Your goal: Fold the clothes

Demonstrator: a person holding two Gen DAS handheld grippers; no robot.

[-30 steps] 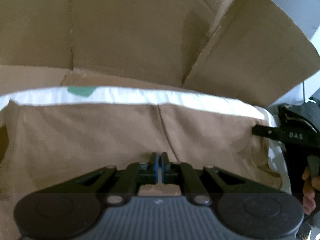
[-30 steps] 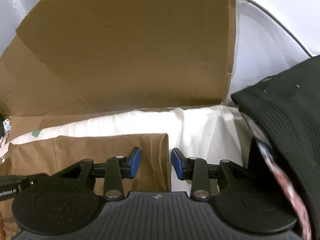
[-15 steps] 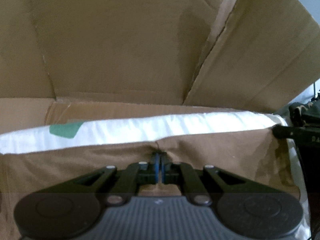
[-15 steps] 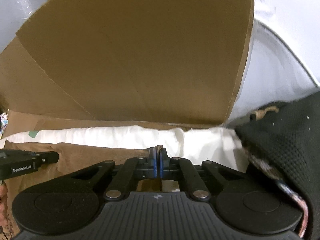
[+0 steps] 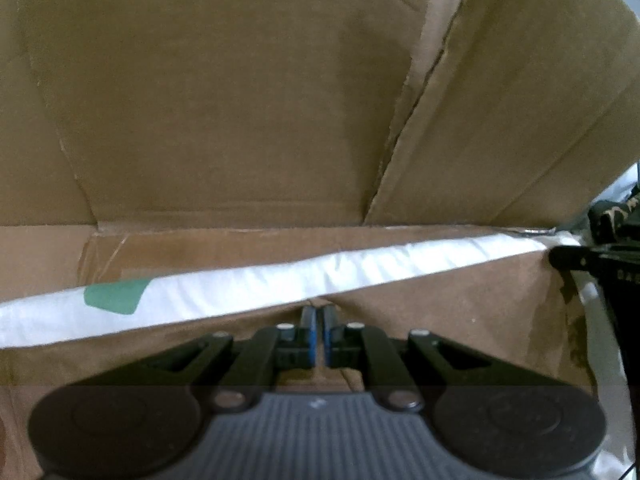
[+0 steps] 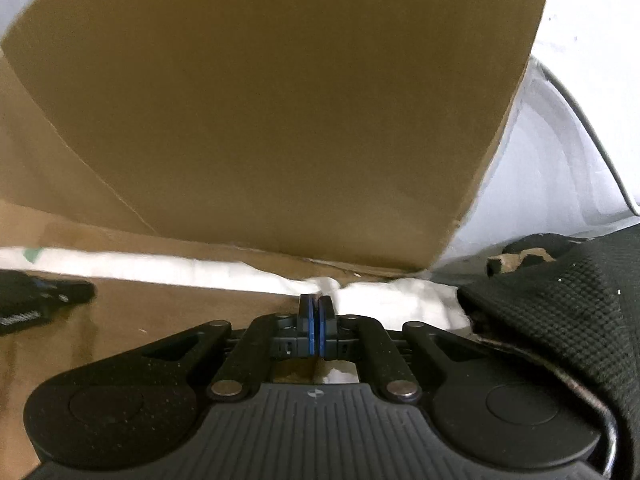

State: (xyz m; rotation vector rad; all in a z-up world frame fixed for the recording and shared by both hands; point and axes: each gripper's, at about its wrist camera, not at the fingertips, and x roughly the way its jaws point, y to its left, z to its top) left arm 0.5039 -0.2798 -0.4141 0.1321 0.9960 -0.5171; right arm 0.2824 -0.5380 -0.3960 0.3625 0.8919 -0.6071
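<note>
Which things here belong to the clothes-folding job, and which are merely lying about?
Part of the job:
- brown garment
- left gripper, shut on its far edge
- right gripper, shut on its corner
- white cloth underneath

Lying about:
- cardboard box
- black knitted garment

White bedding [image 5: 280, 284] with brown garment [image 5: 460, 304] and black knit [image 6: 560, 312] atop.

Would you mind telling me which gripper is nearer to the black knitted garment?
Right. The right gripper is shut on the brown garment's corner, just beside the black knitted garment. The left gripper grips the same brown edge farther along, away from it.
</note>
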